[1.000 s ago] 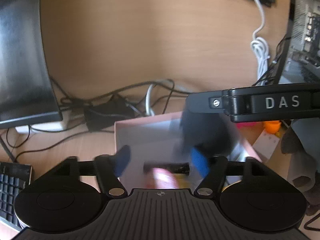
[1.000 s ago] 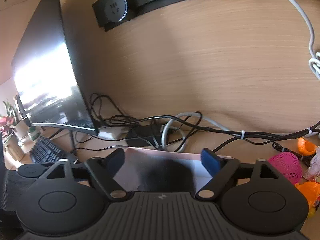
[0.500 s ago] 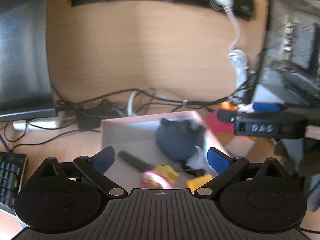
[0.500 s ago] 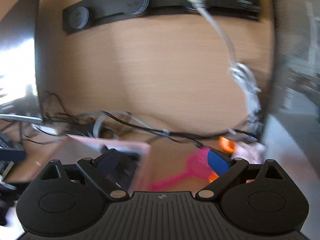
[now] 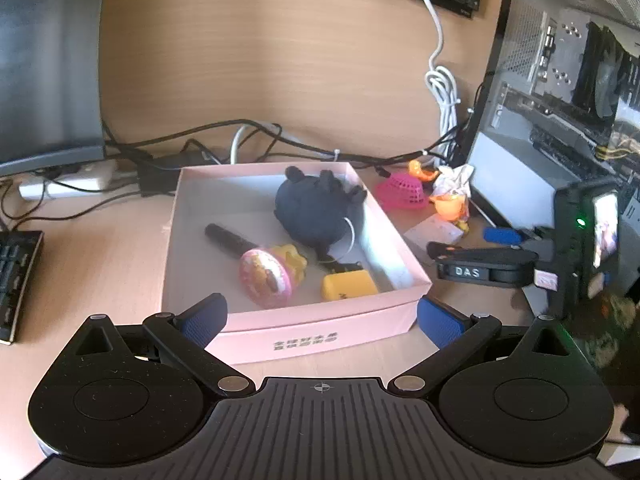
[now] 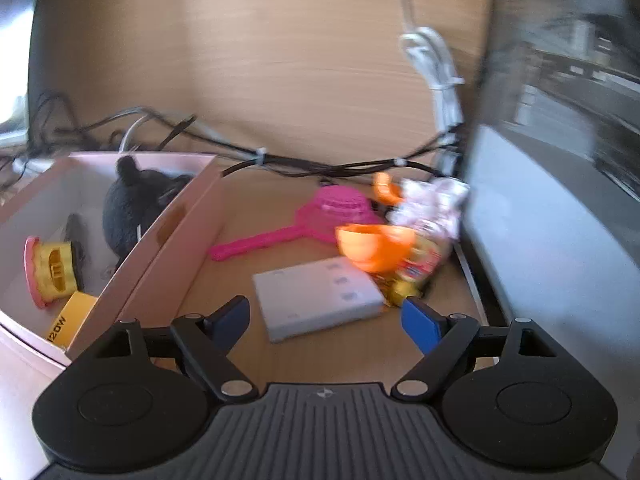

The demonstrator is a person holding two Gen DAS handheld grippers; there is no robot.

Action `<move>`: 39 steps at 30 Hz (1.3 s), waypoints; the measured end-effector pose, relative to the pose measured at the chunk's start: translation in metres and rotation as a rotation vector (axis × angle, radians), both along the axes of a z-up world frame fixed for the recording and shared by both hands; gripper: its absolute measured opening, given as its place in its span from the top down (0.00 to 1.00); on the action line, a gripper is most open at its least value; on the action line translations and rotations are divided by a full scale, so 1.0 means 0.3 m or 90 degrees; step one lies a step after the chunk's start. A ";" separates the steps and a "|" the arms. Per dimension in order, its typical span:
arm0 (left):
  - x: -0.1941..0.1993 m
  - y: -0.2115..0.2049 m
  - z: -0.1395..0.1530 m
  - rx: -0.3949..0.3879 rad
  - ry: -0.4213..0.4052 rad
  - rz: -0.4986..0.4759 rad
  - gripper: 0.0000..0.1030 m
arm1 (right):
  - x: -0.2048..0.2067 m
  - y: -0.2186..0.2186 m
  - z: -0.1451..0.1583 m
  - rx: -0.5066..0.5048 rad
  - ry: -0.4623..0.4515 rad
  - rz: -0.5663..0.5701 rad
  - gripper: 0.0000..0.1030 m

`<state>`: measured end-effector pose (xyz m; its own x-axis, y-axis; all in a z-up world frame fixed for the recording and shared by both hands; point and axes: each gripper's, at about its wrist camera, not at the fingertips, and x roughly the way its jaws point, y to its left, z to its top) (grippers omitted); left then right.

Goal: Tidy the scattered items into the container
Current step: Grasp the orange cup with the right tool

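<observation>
- your right gripper [image 6: 325, 318] is spread wide and empty, low over the desk with the flat white box [image 6: 318, 298] lying between its blue pads; that lines it up to close on the box next, by my reading.
- your left gripper [image 5: 320, 318] is also released and holds nothing; it hangs in front of the pink container's [image 5: 304, 330] near wall, pads apart on either side, out of the other hand's way.
- inside the container you already have the dark plush toy [image 5: 316, 208], a round pink-and-yellow toy [image 5: 266, 276], a yellow block [image 5: 348, 286] and a dark stick [image 5: 230, 238].
- outside it, to its right, lie the pink strainer [image 6: 320, 216], the orange cup [image 6: 374, 246], a crumpled wrapper [image 6: 434, 204] and the white box, bunched close against the computer case [image 5: 560, 80].
- the case stands just beside that pile, so come in from the open desk side; that wall leaves your right pad little room.
</observation>
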<state>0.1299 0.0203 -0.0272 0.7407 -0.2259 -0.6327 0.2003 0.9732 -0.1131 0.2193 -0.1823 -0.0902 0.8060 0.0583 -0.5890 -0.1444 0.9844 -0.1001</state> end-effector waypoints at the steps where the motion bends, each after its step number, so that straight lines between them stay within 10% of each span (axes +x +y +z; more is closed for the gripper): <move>1: -0.001 0.004 -0.001 0.001 0.002 0.002 0.00 | 0.014 0.005 -0.005 -0.013 -0.007 -0.003 0.18; 11: 0.009 0.020 -0.020 0.002 0.027 0.016 0.00 | 0.183 0.009 -0.010 -0.031 -0.041 -0.114 0.23; 15: 0.018 0.029 -0.028 0.003 0.031 0.026 0.00 | 0.207 -0.004 -0.009 -0.011 -0.020 -0.113 0.50; 21: 0.010 0.041 -0.031 0.022 0.023 0.037 0.00 | 0.115 0.021 0.028 -0.002 -0.029 -0.087 0.50; 39: -0.173 0.143 -0.060 0.042 0.041 0.039 0.00 | -0.469 0.292 0.032 0.003 0.078 0.235 0.50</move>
<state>0.0782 0.0632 -0.0453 0.7093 -0.1371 -0.6915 0.1342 0.9892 -0.0585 0.0787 -0.0949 -0.0807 0.6540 0.3341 -0.6787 -0.4999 0.8642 -0.0563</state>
